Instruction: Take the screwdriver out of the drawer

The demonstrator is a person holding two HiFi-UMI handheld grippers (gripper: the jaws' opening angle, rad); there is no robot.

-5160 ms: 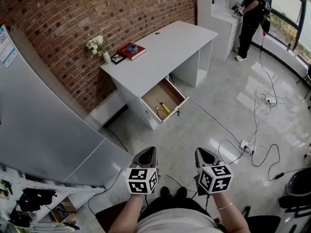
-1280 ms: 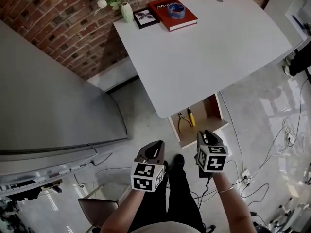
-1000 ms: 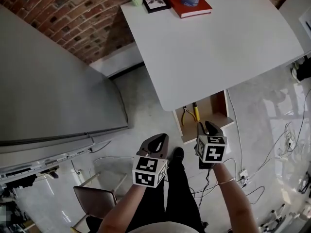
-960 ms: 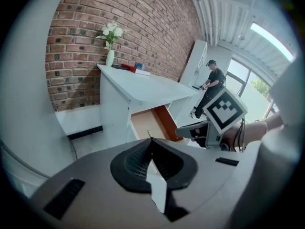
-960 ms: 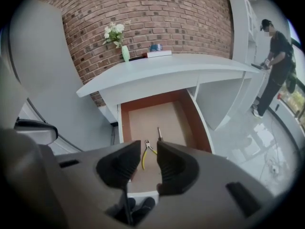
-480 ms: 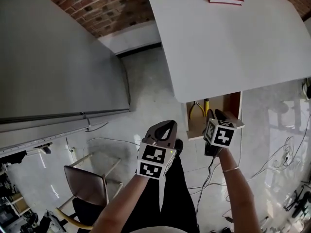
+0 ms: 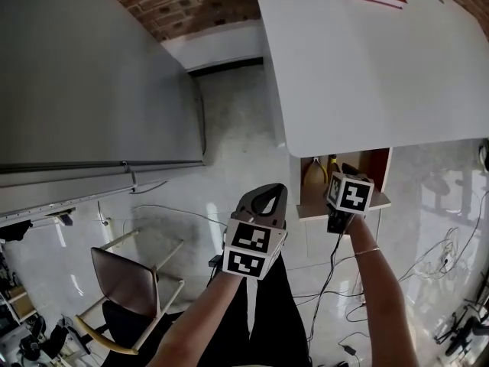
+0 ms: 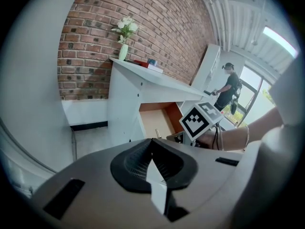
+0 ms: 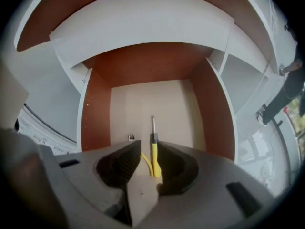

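One drawer (image 9: 95, 123) stands open under the desk (image 7: 367, 67). In it I count one yellow screwdriver (image 9: 153, 144) and one pair of pliers (image 9: 144, 159), side by side. Right gripper (image 9: 148, 146) is spread, with the screwdriver handle between its jaws, not pinched. Left gripper (image 8: 152, 142) is pressed together, holding nothing, away from the drawer.
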